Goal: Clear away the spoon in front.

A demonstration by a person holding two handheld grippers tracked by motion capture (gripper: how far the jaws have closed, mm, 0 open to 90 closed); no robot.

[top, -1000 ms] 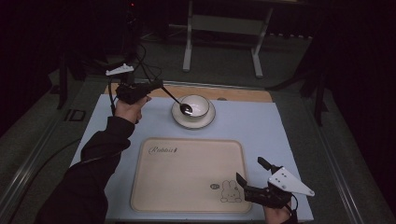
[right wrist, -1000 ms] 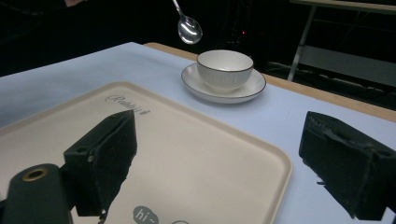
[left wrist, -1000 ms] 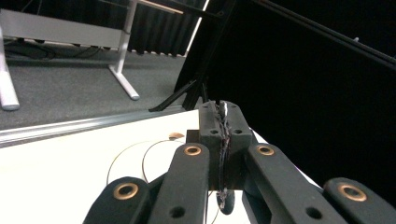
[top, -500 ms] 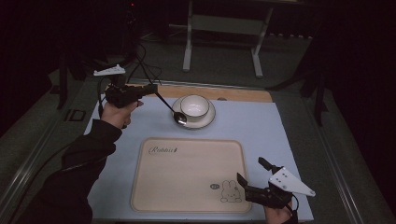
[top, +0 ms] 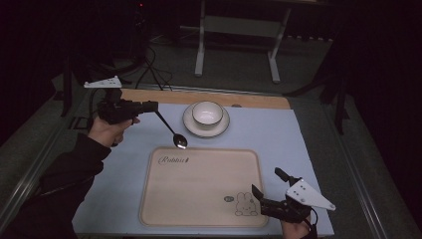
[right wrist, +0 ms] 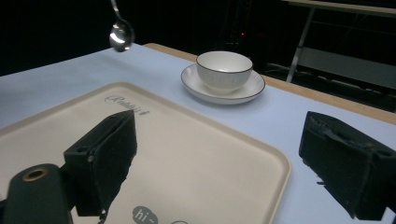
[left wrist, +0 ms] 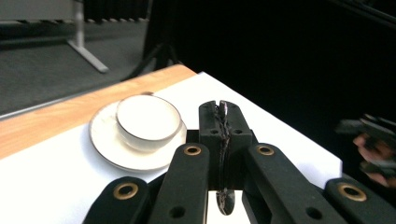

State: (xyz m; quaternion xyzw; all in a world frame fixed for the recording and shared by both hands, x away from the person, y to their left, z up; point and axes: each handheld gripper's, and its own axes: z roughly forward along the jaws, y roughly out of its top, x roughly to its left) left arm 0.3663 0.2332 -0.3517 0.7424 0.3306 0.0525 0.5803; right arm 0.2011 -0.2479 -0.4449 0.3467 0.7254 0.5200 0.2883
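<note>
One spoon (top: 171,133), clamped in left gripper (top: 149,106), bowl end above tray (top: 199,199) far edge. One bowl (top: 207,113), one saucer (top: 191,127), beyond tray. Tray lettered "Rabbit", "hi~". Right gripper (top: 260,196): jaws apart, empty, over the tray's near corner.

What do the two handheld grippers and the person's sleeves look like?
Both grippers are black with two blocky jaws. The left gripper and the right gripper each carry a pale grey three-cornered plate on top. Brass-coloured rivets dot the black linkage bars. The left arm wears a dark long sleeve.

"hi~" on tray (right wrist: 261,154)
</note>
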